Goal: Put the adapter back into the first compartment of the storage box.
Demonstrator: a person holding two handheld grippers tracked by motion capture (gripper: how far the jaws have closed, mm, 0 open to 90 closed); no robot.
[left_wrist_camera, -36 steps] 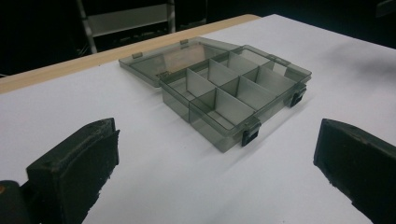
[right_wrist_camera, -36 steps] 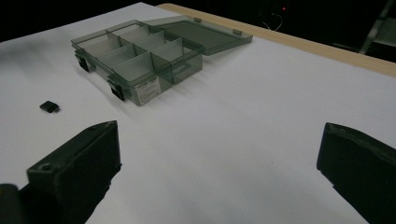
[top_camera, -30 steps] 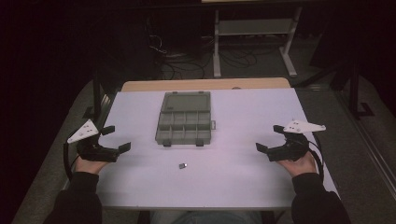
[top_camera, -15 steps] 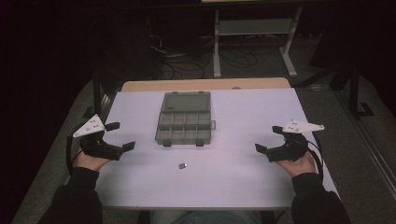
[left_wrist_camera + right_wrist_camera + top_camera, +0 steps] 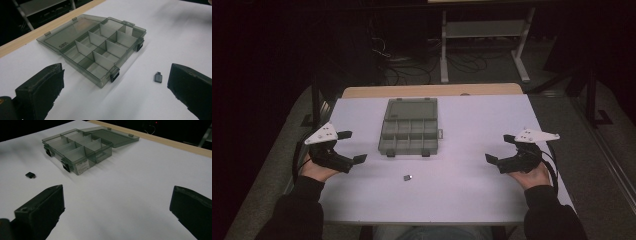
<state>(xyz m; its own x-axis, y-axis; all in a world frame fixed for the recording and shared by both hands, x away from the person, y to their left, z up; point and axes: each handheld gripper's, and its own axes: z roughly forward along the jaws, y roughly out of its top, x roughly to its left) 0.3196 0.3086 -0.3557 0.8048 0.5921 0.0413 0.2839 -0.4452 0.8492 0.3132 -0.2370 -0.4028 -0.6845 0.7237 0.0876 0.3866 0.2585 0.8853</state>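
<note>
**Clerk:** Grippers first. Left gripper (image 5: pixel 352 147): jaws spread wide, nothing between them, held low at the left edge of the table (image 5: pixel 492 130). Right gripper (image 5: pixel 498 150): jaws likewise wide and empty, at the right edge.

**Checker:** Items on the table?

**Clerk:** One small dark adapter (image 5: pixel 408 177), lying flat at the near middle, between the two grippers and well apart from both, though closer to the left one. In the left gripper view the adapter (image 5: pixel 158 77) sits just inside the right-hand jaw. One smoke-grey compartment box (image 5: pixel 409 135), lid folded open and flat on the far side, compartments apparently empty, just beyond the adapter.

**Checker:** Risks from here?

**Clerk:** My judgement: the adapter is small and low, so broad jaws closing from a slant may clip its edge and skid it across the smooth top rather than grip it. A reach carried too far could strike the box's near latches (image 5: pixel 114 76) and shove the box.
</note>
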